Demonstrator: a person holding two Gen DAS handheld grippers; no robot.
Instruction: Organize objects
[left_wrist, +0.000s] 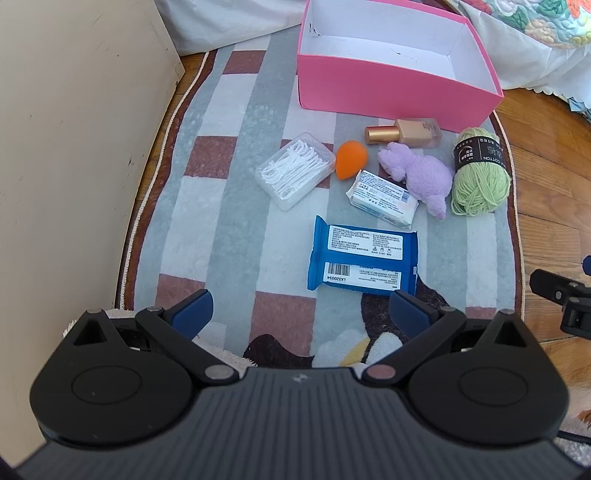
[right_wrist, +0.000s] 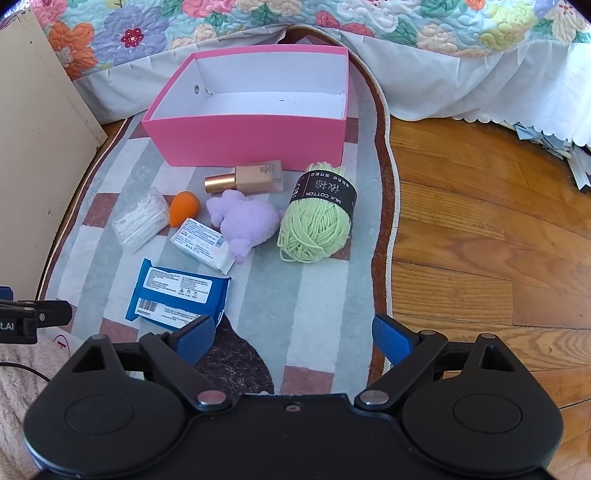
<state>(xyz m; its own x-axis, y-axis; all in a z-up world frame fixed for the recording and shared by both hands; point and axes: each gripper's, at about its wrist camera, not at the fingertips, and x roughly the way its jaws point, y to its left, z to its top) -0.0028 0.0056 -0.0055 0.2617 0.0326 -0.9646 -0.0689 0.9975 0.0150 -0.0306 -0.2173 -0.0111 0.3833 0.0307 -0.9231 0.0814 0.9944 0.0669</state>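
Hovering with fingers spread and empty, the left gripper and right gripper had packed nothing yet; the blue packet lay just ahead of the left fingers, the pink box beyond, so a short reach and pinch seemed next.

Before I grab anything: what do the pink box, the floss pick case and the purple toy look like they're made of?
Pink box: looks like matte cardboard, with thin flat walls, white inside. Floss pick case: clear hard plastic, since the white picks show through. Purple toy: soft plush, with a fuzzy nap, probably squashes under the gripper.
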